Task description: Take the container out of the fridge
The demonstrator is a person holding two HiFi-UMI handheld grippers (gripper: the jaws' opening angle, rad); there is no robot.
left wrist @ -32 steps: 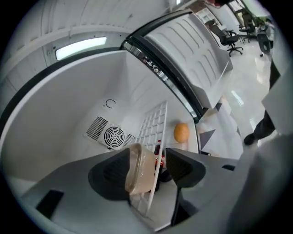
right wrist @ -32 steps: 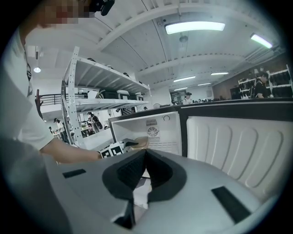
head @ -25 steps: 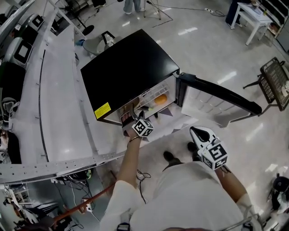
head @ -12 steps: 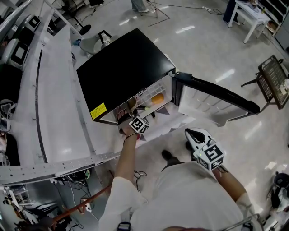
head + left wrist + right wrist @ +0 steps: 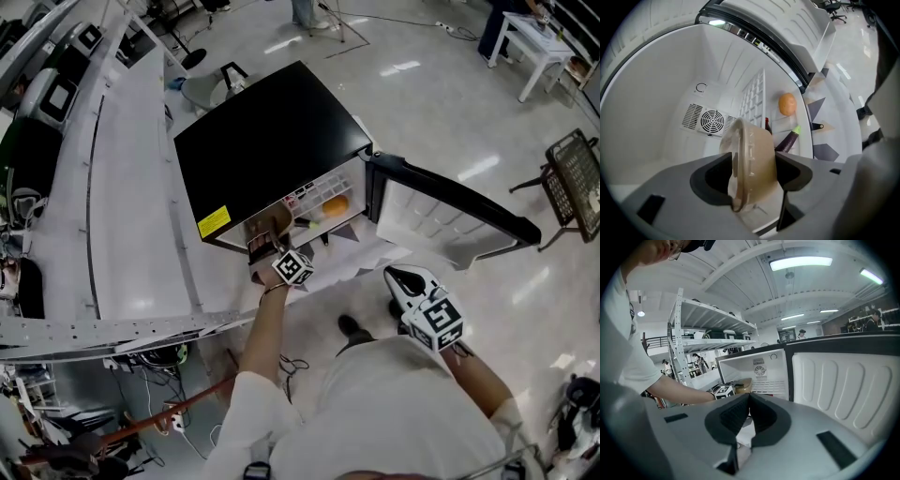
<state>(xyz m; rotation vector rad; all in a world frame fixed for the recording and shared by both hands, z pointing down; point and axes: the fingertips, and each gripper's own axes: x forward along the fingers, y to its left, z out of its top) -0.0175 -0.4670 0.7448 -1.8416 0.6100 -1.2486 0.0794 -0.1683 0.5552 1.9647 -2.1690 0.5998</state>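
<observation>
Pale glossy workshop floor, long white tabletop [image 5: 122, 206] along the left, low black-topped fridge [image 5: 272, 141] beside it with its door [image 5: 450, 202] swung wide to the right. Container [image 5: 752, 164]: tan, cloudy, lidded tub, inside the fridge close to the front edge, at the left of the opening. It sits between the jaws of the left claw [image 5: 752, 171], which are closing on it; one pad looks to meet the lid rim, the other the tub wall. Step in hand, as I read it: taking the grasp, withdrawal not yet begun. Next move calls for a settled grip, then a straight pull back out through the opening, keeping the lid rim clear of the fridge frame. Behind it, well apart: an eggplant [image 5: 787, 140] and an orange [image 5: 787, 103] toward the door side, and a round fan vent [image 5: 712, 122] on the back wall. Right claw [image 5: 749, 401] hangs near the person's body, well away from the fridge, jaws together with nothing between them. Hard to make out: what the container rests on, since the claw body covers its underside; its contents, through the cloudy wall; how firm the grip is. From the head view the black top hides most of the interior.
</observation>
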